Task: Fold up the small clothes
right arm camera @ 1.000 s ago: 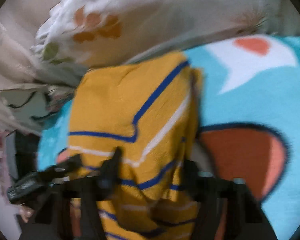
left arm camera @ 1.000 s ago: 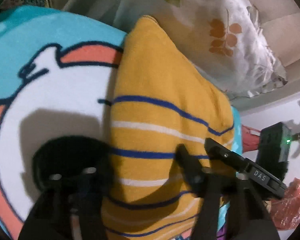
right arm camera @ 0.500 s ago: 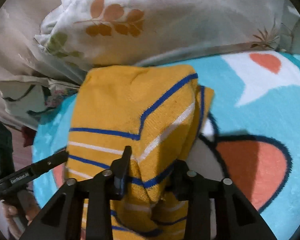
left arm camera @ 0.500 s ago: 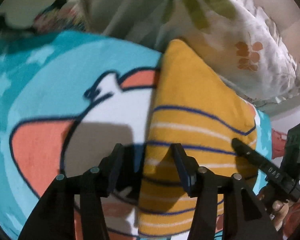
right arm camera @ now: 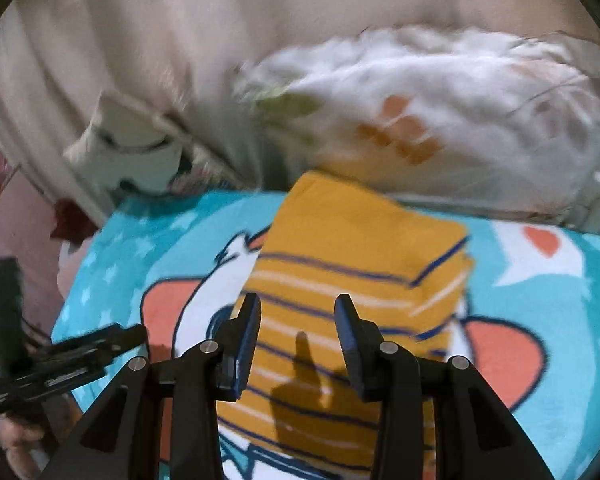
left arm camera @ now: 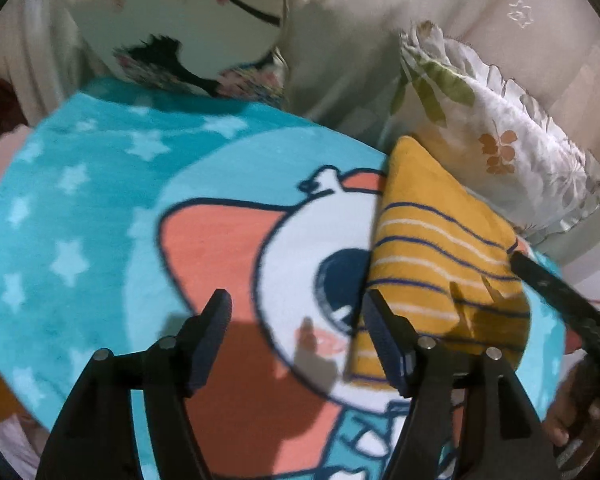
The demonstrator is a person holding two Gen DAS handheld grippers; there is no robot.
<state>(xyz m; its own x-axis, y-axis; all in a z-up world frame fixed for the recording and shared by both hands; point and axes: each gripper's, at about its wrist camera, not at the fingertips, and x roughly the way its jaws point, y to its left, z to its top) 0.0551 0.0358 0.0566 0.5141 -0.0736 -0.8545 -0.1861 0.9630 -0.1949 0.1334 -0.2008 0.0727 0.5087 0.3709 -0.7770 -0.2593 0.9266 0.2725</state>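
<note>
A small yellow garment with blue and white stripes [left arm camera: 436, 248] lies folded into a rectangle on a turquoise cartoon blanket [left arm camera: 92, 200]. In the right wrist view the yellow garment [right arm camera: 352, 260] lies ahead with its right edge doubled over. My left gripper [left arm camera: 296, 320] is open and empty, raised above the blanket just left of the garment. My right gripper [right arm camera: 296, 316] is open and empty, raised above the garment's near part. Each gripper shows at the edge of the other's view.
A white leaf-print pillow [left arm camera: 500, 152] lies behind the garment, also in the right wrist view [right arm camera: 440, 128]. A cream cushion with black marks [left arm camera: 172, 20] leans at the back left. Beige curtain [right arm camera: 180, 40] hangs behind. The blanket's cartoon print [right arm camera: 540, 240] spreads right.
Both grippers have let go of the garment and drawn back and up from it. The garment now lies flat and folded. The left gripper has shifted left over the blanket.
</note>
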